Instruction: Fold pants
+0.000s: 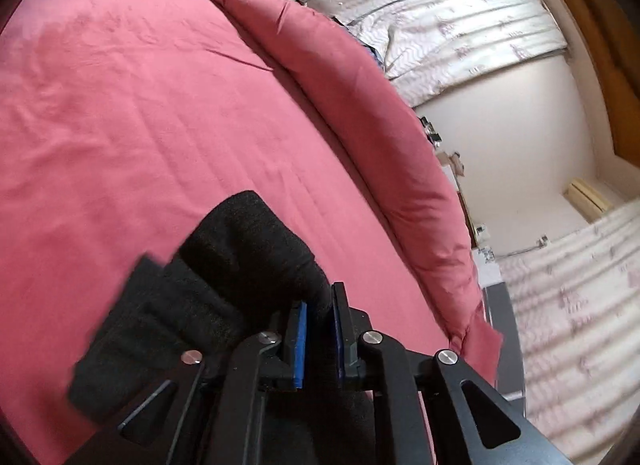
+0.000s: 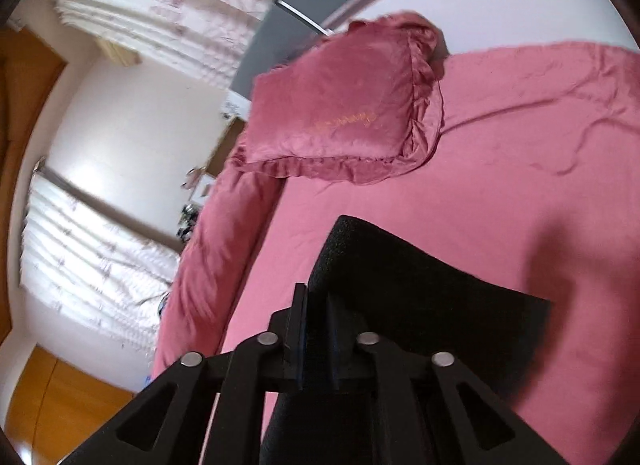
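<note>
- Left wrist view: pants (image 1: 224,289) are pinched by the left tool (image 1: 320,329), lifted above the bed (image 1: 120,125).
- Right tool (image 2: 316,329) is clamped on them too; uneven pulling could skew the fold, and thick cloth could slip out.

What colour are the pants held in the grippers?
Black; the pants show best in the right wrist view, lifted over the pink bed sheet.

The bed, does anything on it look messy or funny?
A little. The pillow lies crooked near the corner of the bed, partly on the rolled-up blanket, and the sheet has long wrinkles. The black pants are pinched by both the left gripper and the right gripper. Nothing looks spilled or broken.
</note>
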`<state>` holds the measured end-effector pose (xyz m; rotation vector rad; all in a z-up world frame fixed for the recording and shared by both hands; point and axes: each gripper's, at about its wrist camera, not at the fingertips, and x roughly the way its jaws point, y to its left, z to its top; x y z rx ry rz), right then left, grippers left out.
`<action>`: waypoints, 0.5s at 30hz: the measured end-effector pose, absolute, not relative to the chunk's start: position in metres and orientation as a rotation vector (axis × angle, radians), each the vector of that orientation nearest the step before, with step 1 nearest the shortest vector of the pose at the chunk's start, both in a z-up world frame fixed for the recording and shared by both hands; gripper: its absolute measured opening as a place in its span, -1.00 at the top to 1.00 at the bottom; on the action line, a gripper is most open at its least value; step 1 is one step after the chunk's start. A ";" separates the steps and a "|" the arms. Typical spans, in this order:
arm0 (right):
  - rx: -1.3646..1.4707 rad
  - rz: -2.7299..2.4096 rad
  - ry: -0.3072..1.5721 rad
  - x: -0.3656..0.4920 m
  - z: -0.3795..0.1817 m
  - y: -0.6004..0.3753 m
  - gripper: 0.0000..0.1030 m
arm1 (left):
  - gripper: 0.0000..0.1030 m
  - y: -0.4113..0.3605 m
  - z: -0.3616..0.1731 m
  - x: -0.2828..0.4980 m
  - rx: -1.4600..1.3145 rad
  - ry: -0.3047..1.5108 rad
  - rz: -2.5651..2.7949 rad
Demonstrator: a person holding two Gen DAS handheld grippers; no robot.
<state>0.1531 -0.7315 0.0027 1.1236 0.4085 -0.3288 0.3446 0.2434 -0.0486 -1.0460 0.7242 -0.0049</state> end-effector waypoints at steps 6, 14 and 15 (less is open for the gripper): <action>1.069 -0.326 0.538 0.170 -0.052 -0.701 0.04 | -0.32 0.214 -0.074 0.360 -0.919 0.762 -0.136; 0.992 -0.181 0.733 0.078 -0.126 -0.658 0.04 | -0.86 0.236 -0.071 0.259 -0.701 0.637 -0.127; 1.025 -0.177 0.727 0.065 -0.135 -0.658 0.04 | -0.99 0.246 -0.078 0.249 -0.723 0.628 -0.076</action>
